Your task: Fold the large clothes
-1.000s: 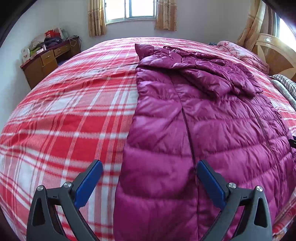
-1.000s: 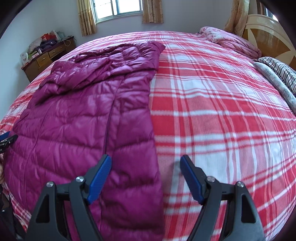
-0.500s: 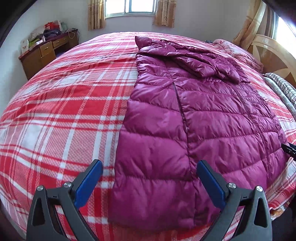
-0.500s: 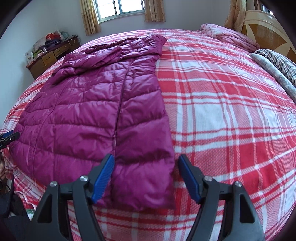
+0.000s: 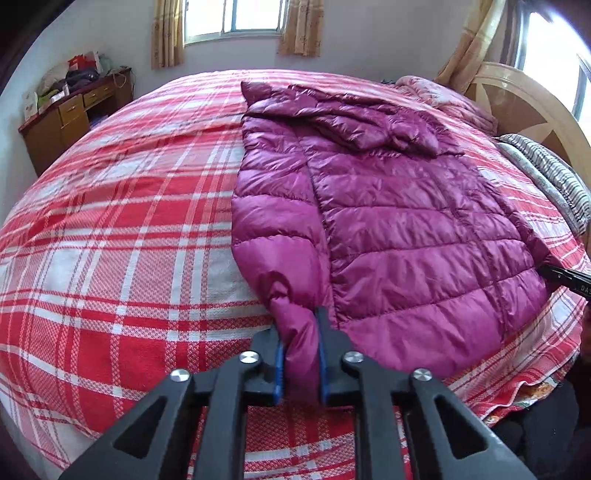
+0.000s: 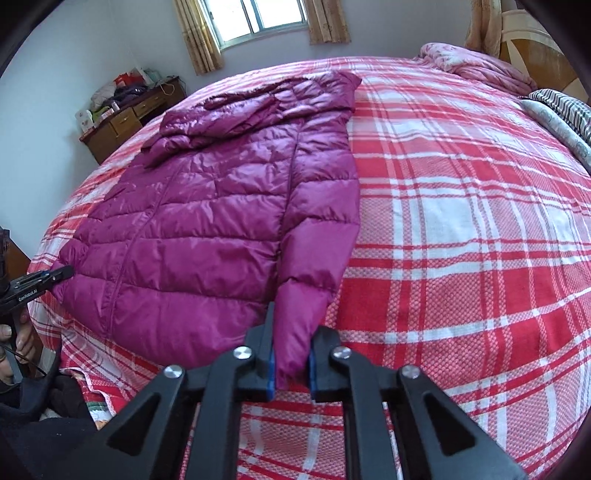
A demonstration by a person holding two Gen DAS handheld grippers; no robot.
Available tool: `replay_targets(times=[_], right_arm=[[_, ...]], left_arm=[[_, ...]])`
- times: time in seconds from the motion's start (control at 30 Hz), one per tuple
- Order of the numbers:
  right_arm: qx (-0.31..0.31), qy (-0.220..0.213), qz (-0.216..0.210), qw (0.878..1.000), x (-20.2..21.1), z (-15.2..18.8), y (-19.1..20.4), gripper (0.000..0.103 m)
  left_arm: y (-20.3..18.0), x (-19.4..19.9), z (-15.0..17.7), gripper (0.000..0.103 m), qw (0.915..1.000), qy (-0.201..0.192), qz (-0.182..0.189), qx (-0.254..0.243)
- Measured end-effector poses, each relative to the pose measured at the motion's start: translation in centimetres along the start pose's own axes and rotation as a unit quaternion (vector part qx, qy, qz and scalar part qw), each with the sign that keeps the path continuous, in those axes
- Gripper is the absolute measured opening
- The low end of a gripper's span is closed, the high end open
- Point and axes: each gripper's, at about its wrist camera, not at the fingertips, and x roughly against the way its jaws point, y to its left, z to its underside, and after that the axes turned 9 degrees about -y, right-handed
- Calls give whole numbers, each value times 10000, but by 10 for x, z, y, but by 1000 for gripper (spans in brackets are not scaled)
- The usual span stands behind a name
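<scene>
A magenta quilted down jacket (image 5: 388,221) lies flat on a bed with a red and white plaid cover (image 5: 129,221), its hem toward me and its hood and folded sleeves at the far end. My left gripper (image 5: 300,354) is shut on the hem's left corner. My right gripper (image 6: 291,363) is shut on the hem's right corner of the jacket (image 6: 207,240). The right gripper also shows at the right edge of the left wrist view (image 5: 565,275), and the left gripper at the left edge of the right wrist view (image 6: 40,280).
A wooden desk with clutter (image 5: 74,110) stands at the far left wall. A wooden headboard (image 5: 528,99), a pink quilt (image 5: 443,96) and a striped pillow (image 5: 550,170) are at the right. A window with curtains (image 5: 236,22) is behind the bed.
Both grippers have pulled back to the jacket's hem and closed on its two bottom corners; they were open above the jacket before.
</scene>
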Motion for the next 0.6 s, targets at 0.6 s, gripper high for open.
replay_targets(times=[0.6], right_arm=[[-432, -1845, -771, 9788, 164, -43, 2, 9]], left_arm=[[11, 142, -63, 6, 9727, -1611, 1638, 326]])
